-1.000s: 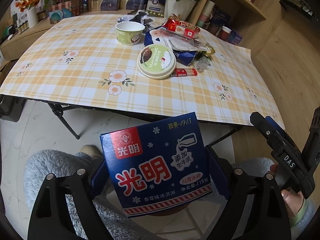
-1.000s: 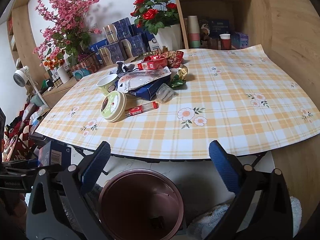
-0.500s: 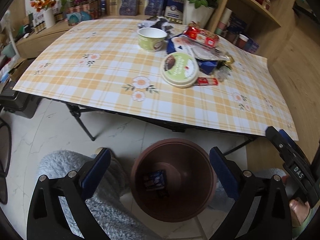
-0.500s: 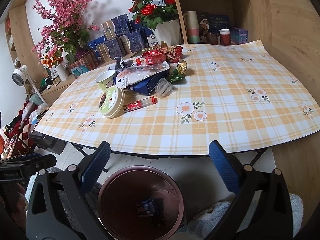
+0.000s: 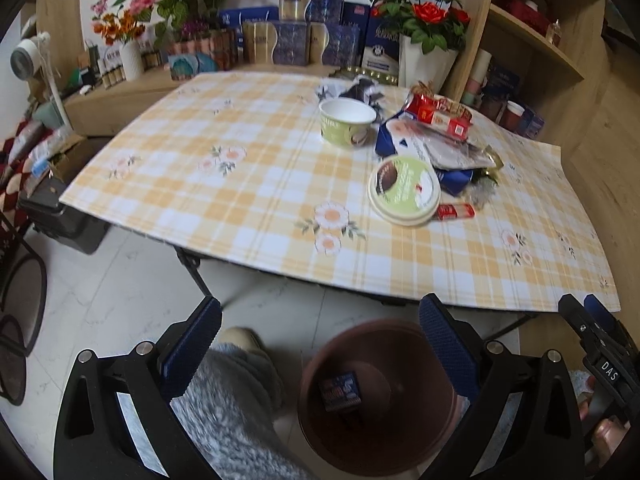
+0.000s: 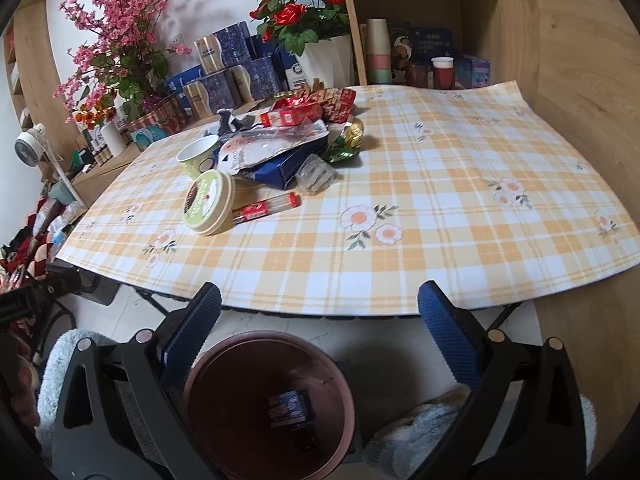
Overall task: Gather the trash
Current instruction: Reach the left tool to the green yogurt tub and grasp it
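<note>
Here the table (image 6: 460,184), covered in a yellow-and-white plaid cloth with flowers, fills most of both views. Below its near edge on the pale floor stands a dark brown bin (image 6: 224,364); a small blue carton (image 6: 289,403) lies at its bottom. The left gripper (image 5: 320,340) hangs beside and above the bin, jaws spread wide and holding nothing. The right gripper (image 6: 319,320) hovers over the bin — its blue pads also wide apart, nothing between them.

On the table the trash sits in one heap: a flattened blue box (image 6: 286,168) under a clear plastic wrapper (image 6: 276,140), with red packets (image 6: 294,114) on top at the back. Leaning at the heap's near side is a round green tub lid (image 6: 208,202), and behind it an open green paper cup (image 6: 198,156) stands upright. A slim red-and-clear stick pack (image 6: 266,208) lies just beside the lid — touching it, as far as the right view shows. A crumpled clear wrapper (image 6: 316,174) and a gold-green foil (image 6: 348,140) rest at the heap's right.
</note>
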`<state>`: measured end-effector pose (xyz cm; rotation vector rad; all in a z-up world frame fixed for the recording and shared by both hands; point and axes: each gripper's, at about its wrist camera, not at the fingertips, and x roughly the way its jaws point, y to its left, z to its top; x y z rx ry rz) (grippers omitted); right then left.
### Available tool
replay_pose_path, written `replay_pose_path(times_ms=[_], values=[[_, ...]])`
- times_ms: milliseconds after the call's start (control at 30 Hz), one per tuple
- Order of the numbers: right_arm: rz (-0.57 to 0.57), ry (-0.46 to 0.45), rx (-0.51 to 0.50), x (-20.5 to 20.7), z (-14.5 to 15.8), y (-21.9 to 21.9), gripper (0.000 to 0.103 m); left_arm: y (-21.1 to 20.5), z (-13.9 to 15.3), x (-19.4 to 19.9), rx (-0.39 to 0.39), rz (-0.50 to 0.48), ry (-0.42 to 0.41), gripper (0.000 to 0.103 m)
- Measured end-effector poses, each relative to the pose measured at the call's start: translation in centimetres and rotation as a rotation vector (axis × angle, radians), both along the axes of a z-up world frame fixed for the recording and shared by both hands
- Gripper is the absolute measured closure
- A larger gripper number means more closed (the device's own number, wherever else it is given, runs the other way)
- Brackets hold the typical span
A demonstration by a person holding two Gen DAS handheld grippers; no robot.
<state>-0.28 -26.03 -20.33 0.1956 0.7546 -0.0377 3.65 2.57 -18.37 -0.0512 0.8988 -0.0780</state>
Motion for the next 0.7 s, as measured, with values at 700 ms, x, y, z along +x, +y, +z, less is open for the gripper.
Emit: replay_pose_path(times_ms=[700], values=[[0.015,-0.076,0.018,4.9,1.1,-3.5,0.006,-4.5,-1.6,7.4,0.025,-0.170,-0.022,0.006]])
